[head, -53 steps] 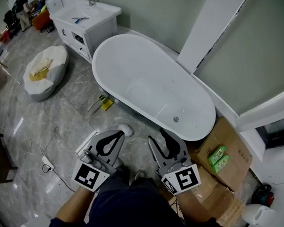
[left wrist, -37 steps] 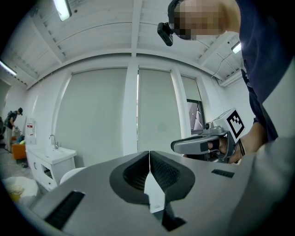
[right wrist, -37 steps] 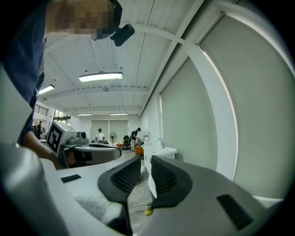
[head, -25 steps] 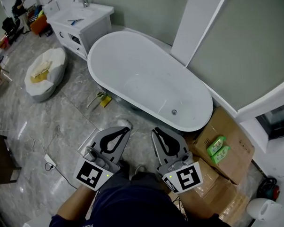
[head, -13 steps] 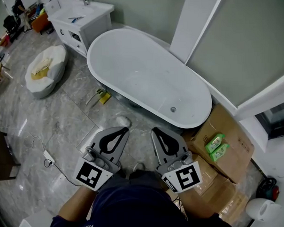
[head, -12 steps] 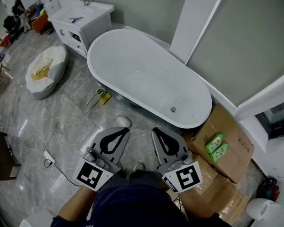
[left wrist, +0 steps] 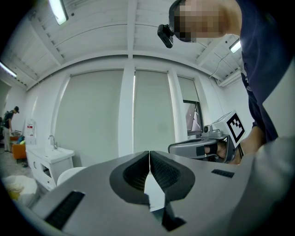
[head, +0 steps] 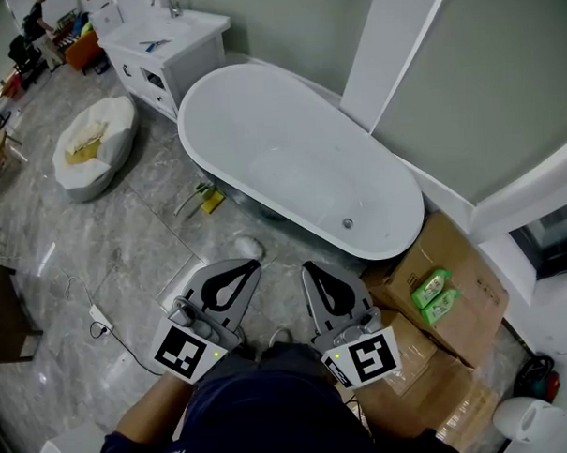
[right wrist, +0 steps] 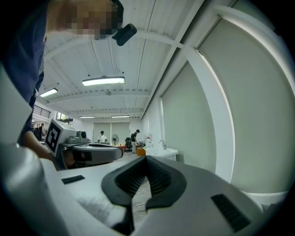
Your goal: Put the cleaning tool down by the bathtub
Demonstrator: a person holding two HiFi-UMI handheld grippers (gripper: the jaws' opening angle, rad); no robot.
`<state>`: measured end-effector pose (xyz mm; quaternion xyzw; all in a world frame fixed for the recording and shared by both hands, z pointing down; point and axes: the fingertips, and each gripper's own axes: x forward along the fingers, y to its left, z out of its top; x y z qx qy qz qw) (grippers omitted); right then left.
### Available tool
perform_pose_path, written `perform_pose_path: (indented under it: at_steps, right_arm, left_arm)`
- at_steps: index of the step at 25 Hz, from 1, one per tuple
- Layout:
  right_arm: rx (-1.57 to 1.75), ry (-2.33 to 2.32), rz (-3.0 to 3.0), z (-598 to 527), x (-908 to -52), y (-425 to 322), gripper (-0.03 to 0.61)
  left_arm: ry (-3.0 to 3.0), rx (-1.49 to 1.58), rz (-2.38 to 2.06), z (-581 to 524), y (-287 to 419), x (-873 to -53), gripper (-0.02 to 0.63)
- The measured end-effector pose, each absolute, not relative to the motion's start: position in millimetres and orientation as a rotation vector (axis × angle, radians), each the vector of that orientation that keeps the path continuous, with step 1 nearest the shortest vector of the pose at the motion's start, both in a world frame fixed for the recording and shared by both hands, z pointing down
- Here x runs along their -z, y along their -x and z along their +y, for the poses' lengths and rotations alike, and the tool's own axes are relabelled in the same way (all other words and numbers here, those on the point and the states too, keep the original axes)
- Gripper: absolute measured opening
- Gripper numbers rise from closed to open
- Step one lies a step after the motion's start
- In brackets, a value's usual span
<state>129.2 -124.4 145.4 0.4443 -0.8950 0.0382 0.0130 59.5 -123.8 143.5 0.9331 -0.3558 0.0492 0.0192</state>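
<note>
No legible words or numbers, black-and-white square markers on left cube (head: 187, 354) and right cube (head: 369, 356)

Light was even and diffuse indoors, and the scene was bright throughout. It came from ceiling strip lights (right wrist: 103, 81), which showed in both gripper views and were slightly blown out. The head view was sharp. The polished floor (head: 36, 255) carried pale streaks of glare at left. The white bathtub (head: 260, 128) read near overexposed, with only a soft shadow beneath its rim. Gripper views were strongly fisheyed: straight lines bowed and the corners went black with vignetting. The nearest foreground there was soft, the distance clear.
</note>
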Motion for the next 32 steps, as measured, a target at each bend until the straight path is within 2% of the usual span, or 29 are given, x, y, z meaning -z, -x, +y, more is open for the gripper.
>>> perform_pose_path:
  at_steps: [32]
  right_arm:
    - [-0.165, -1.340, -2.801, -122, -152, -126, 0.003]
  left_arm:
    - [-2.887, -0.186, -1.129, -115, -45, -147, 0.032]
